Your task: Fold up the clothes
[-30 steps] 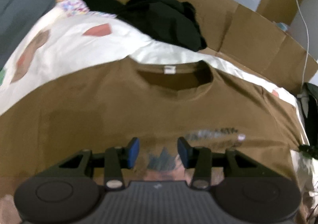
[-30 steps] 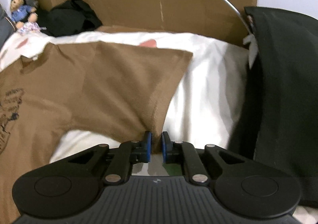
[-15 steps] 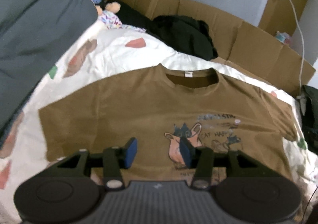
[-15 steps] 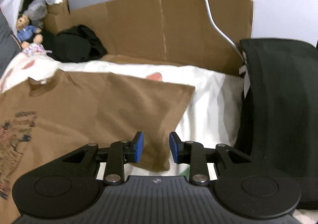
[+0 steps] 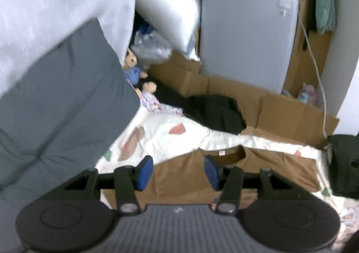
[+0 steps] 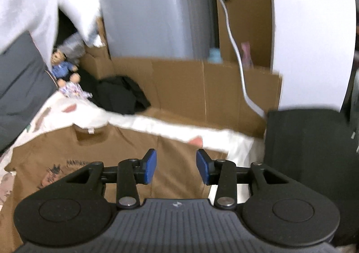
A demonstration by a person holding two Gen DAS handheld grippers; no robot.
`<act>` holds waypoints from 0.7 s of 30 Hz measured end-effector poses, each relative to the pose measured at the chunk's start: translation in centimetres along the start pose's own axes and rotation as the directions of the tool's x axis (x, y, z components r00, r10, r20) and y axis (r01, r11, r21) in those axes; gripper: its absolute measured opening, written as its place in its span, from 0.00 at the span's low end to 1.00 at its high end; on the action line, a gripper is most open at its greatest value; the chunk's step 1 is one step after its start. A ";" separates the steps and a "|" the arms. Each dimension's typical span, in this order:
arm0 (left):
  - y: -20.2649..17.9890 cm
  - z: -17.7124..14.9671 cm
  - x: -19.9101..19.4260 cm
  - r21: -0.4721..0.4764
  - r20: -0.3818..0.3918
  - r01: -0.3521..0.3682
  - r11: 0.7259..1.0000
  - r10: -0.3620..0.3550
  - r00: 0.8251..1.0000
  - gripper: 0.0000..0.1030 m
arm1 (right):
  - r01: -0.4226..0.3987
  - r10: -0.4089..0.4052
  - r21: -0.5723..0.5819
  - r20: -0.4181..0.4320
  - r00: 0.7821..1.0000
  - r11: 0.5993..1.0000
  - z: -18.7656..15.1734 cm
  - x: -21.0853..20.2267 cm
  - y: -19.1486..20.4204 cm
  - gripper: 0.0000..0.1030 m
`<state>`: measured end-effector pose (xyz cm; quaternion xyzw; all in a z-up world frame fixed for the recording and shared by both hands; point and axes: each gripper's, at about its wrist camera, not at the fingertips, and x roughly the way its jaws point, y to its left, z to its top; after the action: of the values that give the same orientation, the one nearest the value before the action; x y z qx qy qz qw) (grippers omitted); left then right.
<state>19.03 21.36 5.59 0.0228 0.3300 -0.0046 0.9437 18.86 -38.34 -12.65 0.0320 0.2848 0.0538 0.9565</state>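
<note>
A brown T-shirt (image 5: 179,176) with a cartoon print lies spread flat, front up, on a white patterned sheet (image 5: 161,136); it also shows in the right wrist view (image 6: 125,147). My left gripper (image 5: 178,172) is open and empty, raised well above the shirt's left shoulder and collar. My right gripper (image 6: 176,166) is open and empty, raised above the shirt's right side and sleeve. Both views are blurred by motion.
A grey cushion (image 5: 58,104) rises at the left. A black garment pile (image 5: 215,111) and a doll (image 5: 134,69) lie at the far edge before cardboard walls (image 6: 202,86). A black fabric item (image 6: 309,147) stands at the right. A white cable (image 6: 233,35) hangs down.
Both grippers have lifted up and back from the shirt, so more of the room shows. The right gripper, shut on the sleeve edge a second ago, has opened wide and let it go.
</note>
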 end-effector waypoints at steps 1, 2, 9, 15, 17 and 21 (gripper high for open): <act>0.9 1.1 -1.8 0.008 0.018 -0.020 1.000 0.020 1.000 0.52 | -0.003 0.003 -0.011 0.006 1.000 1.000 0.7 -0.8 0.0 0.49; 1.6 2.0 -3.2 0.007 0.016 -0.022 1.000 0.022 1.000 0.52 | -0.005 0.005 -0.021 0.013 1.000 1.000 1.3 -1.7 -0.1 0.49; 5.2 4.4 -10.7 0.024 -0.103 0.003 1.000 -0.001 0.995 0.58 | -0.047 0.045 -0.064 -0.031 0.999 0.997 3.8 -6.2 0.2 0.57; 5.9 -0.2 -11.9 0.011 -0.128 0.016 1.000 -0.014 0.992 0.64 | -0.084 0.078 -0.071 -0.086 0.993 0.994 1.9 -8.3 1.2 0.66; 5.9 -2.4 -11.5 0.005 -0.133 0.028 1.000 -0.027 0.991 0.64 | -0.104 0.097 -0.063 -0.109 0.989 0.993 0.6 -8.7 1.6 0.66; 5.8 -7.6 -9.4 -0.051 -0.154 0.058 0.997 -0.065 0.986 0.64 | -0.125 0.112 -0.073 -0.156 0.981 0.990 -2.5 -9.5 2.6 0.66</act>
<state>7.10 27.42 5.78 -0.0090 0.4034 -0.0243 0.9147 9.36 -36.89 -9.32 0.0053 0.3517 0.1246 0.9278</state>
